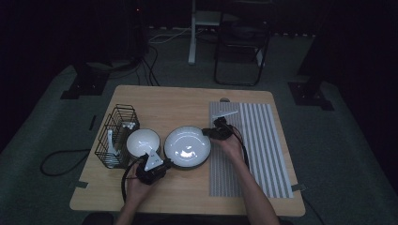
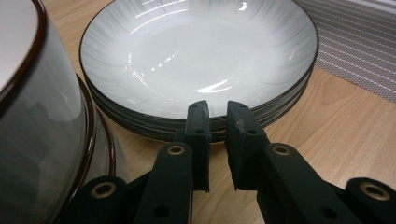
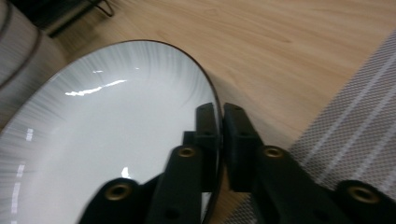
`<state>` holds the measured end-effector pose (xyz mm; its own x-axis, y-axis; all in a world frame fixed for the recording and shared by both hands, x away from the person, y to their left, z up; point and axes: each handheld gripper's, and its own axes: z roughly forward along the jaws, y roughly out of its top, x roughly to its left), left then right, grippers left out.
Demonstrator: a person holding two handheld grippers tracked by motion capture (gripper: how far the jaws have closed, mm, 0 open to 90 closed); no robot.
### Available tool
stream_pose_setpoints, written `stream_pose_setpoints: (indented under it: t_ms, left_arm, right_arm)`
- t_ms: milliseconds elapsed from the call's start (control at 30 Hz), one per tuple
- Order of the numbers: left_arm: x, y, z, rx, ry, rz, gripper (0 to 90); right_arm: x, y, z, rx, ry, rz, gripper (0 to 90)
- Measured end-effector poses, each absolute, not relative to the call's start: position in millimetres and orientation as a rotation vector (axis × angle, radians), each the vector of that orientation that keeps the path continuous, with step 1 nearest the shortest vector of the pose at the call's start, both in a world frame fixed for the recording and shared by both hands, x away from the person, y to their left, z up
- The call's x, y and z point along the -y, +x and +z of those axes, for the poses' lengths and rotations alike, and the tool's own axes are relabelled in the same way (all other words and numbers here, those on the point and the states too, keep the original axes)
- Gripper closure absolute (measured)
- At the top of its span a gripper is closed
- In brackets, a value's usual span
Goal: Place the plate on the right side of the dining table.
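A: How are the hands set around the top plate (image 1: 187,146) of the stack?

B: Both forearms come up from the near edge of the table (image 1: 187,101). The left gripper (image 1: 162,165) sits at the plate's near-left rim, its body low and angled up toward the plate. The right gripper (image 1: 206,132) meets the plate's right rim, with the hand behind it over the striped mat (image 1: 263,140).

A: And the jaws?

B: In the right gripper view the right gripper (image 3: 219,112) has its jaws clamped on the plate's dark rim (image 3: 140,116), one pad inside the plate and one outside. In the left gripper view the left gripper (image 2: 218,108) has its jaws drawn close with a narrow gap, their tips at the near rim of the plate (image 2: 196,56); I cannot tell whether the pads press on it.

A: Where does the plate lie?

B: It tops a stack of like plates near the middle of the table, the stack's right edge just beside the mat.

A: What crowds it?

B: A white bowl (image 1: 142,142) with a brown rim stands just left of the plate, close by the left gripper; it looms at the left edge of the left gripper view (image 2: 32,116). Beyond the bowl, further left of the plate, stands a black wire rack (image 1: 115,136).
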<state>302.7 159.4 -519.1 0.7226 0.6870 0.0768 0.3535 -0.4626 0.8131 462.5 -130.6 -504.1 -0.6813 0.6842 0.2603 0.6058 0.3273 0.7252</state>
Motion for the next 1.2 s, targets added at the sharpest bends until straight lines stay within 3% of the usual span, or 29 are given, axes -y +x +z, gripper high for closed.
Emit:
stream_pose_setpoints:
  t_ms: [300,433,633,933,1200]
  left_arm:
    - [-157,304,-518,-0.808,2.085,0.508,80.2]
    - [-157,304,-518,-0.810,2.087,0.509,80.3]
    - [-156,304,-518,-0.823,2.085,0.518,80.1]
    - [-146,302,-512,-0.799,2.104,0.533,59.2]
    - [-139,306,-516,-0.817,2.084,0.509,50.6]
  right_arm:
    - [139,458,-504,-2.451,1.250,1.339,86.3]
    - [136,460,-507,-2.480,1.274,1.340,80.4]
    - [134,457,-506,-2.461,1.289,1.289,86.3]
    - [142,448,-495,-2.395,1.297,1.275,87.3]
    - [149,445,-488,-2.352,1.302,1.233,87.3]
